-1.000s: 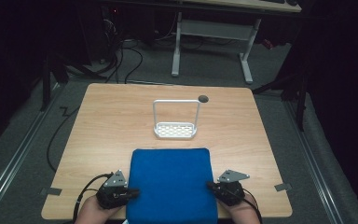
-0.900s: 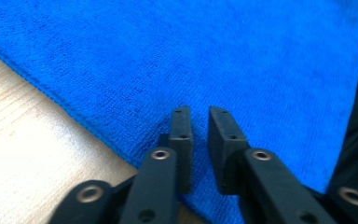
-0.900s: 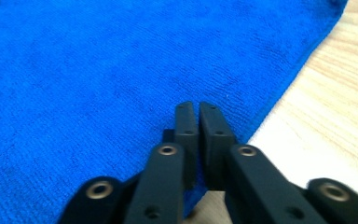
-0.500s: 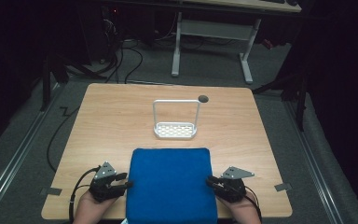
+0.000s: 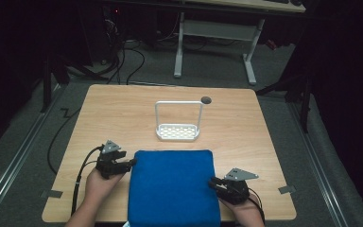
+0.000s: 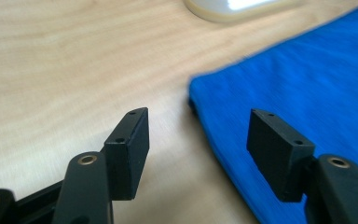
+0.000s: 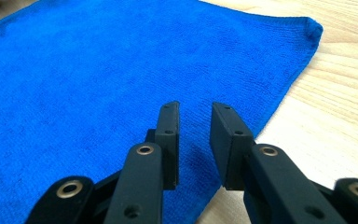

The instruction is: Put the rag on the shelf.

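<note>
The folded blue towel (image 5: 171, 187) lies flat on the near middle of the wooden worktop (image 5: 99, 118), reaching over its near edge, and everything here is placed from that towel. The left tongs (image 5: 131, 162) sit just off the towel's far left corner, tips pointing at it; their jaws have just been opening and now stand wide apart, one over bare wood and one over the cloth in the left gripper view, with the towel's edge (image 6: 205, 116) between them but not pressed. The right tongs (image 5: 212, 182) sit at the towel's right edge, nearer the person than the left pair; their jaws have just been opening too and stand a little apart, hovering over the blue cloth (image 7: 98, 70) close to its right edge, gripping nothing that I can make out. The towel is close to square, slightly longer toward the person, so I judge that any next fold or pull turns on those two side edges, and each hand is about equally close to its own side. Beyond the towel's far edge, apart from it, stands a white wire rack (image 5: 178, 122), and past that a small dark hole (image 5: 206, 100) in the worktop. Count: one towel, one rack, two tongs.
</note>
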Demonstrator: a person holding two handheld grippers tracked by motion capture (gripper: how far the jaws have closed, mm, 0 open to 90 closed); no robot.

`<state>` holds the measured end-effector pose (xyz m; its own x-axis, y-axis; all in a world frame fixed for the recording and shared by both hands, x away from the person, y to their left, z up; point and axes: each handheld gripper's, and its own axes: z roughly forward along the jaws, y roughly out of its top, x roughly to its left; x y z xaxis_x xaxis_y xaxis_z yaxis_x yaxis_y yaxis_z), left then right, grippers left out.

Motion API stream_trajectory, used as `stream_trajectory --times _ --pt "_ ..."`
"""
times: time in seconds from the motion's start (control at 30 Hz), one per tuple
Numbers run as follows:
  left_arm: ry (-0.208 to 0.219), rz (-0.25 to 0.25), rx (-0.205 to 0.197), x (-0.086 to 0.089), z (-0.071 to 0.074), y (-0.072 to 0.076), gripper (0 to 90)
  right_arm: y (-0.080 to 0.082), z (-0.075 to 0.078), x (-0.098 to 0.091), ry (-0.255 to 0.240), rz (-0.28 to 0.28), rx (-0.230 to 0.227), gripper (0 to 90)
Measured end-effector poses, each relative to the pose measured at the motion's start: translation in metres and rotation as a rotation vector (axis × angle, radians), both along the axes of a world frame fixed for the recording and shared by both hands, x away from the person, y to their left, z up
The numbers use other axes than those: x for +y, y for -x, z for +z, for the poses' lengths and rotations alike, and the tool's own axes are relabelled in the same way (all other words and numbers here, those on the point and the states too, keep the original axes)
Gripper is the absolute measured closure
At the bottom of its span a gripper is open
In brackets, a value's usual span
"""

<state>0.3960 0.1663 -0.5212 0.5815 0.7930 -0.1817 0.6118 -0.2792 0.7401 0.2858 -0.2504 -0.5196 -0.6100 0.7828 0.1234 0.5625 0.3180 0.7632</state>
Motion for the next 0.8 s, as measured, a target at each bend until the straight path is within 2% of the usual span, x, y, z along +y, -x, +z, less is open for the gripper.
stream_trajectory --times 0.17,0.5,0.67,0.8 --pt "-0.025 0.014 0.019 -0.010 -0.007 -0.014 40.5 -0.003 -0.003 -0.001 -0.009 -0.004 0.018 72.8" --pt "-0.027 0.021 -0.007 -0.021 -0.010 -0.024 46.2 -0.001 0.000 0.002 -0.022 0.021 0.013 72.2" --pt "-0.028 0.024 -0.020 -0.021 -0.011 -0.025 52.7 -0.002 0.000 0.001 -0.036 0.032 0.017 72.2" --pt "-0.020 0.019 -0.015 -0.021 -0.012 -0.024 64.1 -0.003 0.001 -0.003 -0.054 0.026 0.017 72.2"
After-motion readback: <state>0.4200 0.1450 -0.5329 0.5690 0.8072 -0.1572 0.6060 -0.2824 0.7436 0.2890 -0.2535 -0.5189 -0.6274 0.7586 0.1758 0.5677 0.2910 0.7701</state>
